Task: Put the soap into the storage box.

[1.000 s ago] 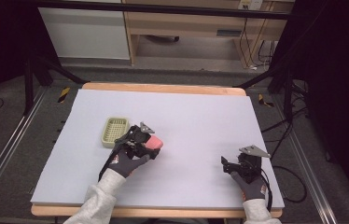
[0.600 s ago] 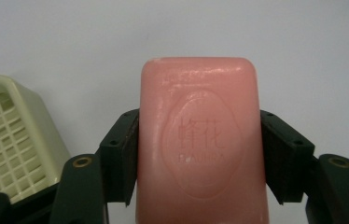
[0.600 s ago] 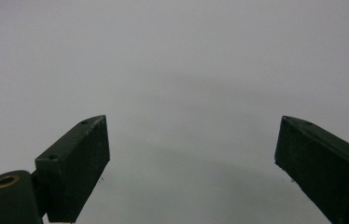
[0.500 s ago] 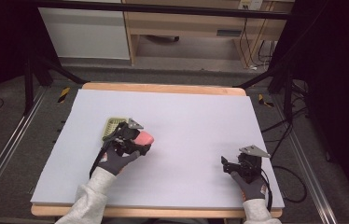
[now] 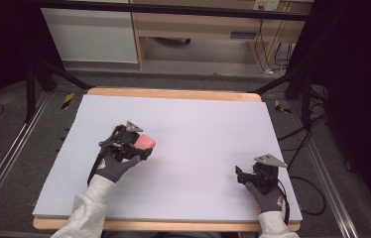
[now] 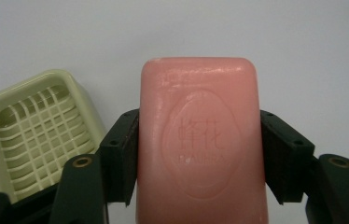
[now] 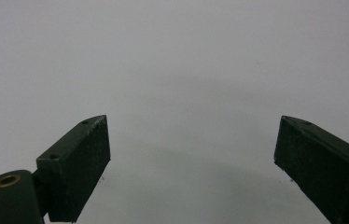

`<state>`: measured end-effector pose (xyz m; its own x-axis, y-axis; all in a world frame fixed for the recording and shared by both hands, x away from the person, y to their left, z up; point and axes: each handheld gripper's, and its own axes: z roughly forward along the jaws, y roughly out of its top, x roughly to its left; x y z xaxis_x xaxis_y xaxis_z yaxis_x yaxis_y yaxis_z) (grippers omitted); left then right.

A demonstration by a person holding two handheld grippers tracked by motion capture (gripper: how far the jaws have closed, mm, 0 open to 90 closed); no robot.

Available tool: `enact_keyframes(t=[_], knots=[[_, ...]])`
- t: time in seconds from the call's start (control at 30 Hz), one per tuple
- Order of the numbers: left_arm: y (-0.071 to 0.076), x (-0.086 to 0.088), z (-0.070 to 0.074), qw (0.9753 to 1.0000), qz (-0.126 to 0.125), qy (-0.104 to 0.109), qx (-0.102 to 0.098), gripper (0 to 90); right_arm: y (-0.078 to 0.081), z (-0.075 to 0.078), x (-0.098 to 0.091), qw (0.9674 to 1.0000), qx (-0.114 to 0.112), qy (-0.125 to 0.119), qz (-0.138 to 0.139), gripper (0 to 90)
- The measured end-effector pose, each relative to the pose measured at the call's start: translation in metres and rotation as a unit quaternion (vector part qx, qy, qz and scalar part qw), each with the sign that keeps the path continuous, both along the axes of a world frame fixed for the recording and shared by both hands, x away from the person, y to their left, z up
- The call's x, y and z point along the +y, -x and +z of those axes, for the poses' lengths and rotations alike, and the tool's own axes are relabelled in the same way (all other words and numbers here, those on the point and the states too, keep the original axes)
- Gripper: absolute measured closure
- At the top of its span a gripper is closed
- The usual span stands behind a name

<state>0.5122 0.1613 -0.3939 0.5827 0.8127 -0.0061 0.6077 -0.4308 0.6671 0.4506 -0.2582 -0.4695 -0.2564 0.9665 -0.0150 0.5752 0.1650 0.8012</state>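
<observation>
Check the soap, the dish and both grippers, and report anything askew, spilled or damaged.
Nothing stands out. The pink soap bar sits squarely clamped in the left gripper, intact. The green soap dish lies empty on the table. The right gripper rests open over bare white surface.

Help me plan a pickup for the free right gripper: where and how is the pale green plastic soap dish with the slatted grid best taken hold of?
Probably pinch one raised rim wall of the pale green plastic soap dish from above, one jaw inside the basin, one outside. It lies flat and open side up, and seems too wide to span.
</observation>
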Motion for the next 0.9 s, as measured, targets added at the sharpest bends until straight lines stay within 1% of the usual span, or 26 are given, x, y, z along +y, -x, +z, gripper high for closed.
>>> enact_keyframes(t=[0.4,0.5,0.6,0.8,0.9], knots=[[-0.007,0.020,0.009,0.9997,0.025,0.004,-0.006,37.1,0.000,0.000,0.001,1.0000,0.000,0.001,0.001,11.2],[-0.010,0.024,0.008,0.9994,0.035,0.008,-0.005,37.1,-0.001,0.000,0.001,1.0000,0.001,0.002,0.002,11.2],[-0.013,0.028,0.007,0.9992,0.041,0.003,-0.004,37.1,-0.001,0.000,0.001,1.0000,0.001,0.003,0.001,11.1],[-0.018,0.036,0.005,0.9983,0.058,0.005,-0.004,37.1,-0.001,-0.001,0.001,1.0000,0.001,0.005,0.003,11.1],[-0.021,0.039,0.004,0.9980,0.063,0.002,-0.003,37.1,-0.001,-0.001,0.002,1.0000,0.001,0.003,0.003,11.1]])
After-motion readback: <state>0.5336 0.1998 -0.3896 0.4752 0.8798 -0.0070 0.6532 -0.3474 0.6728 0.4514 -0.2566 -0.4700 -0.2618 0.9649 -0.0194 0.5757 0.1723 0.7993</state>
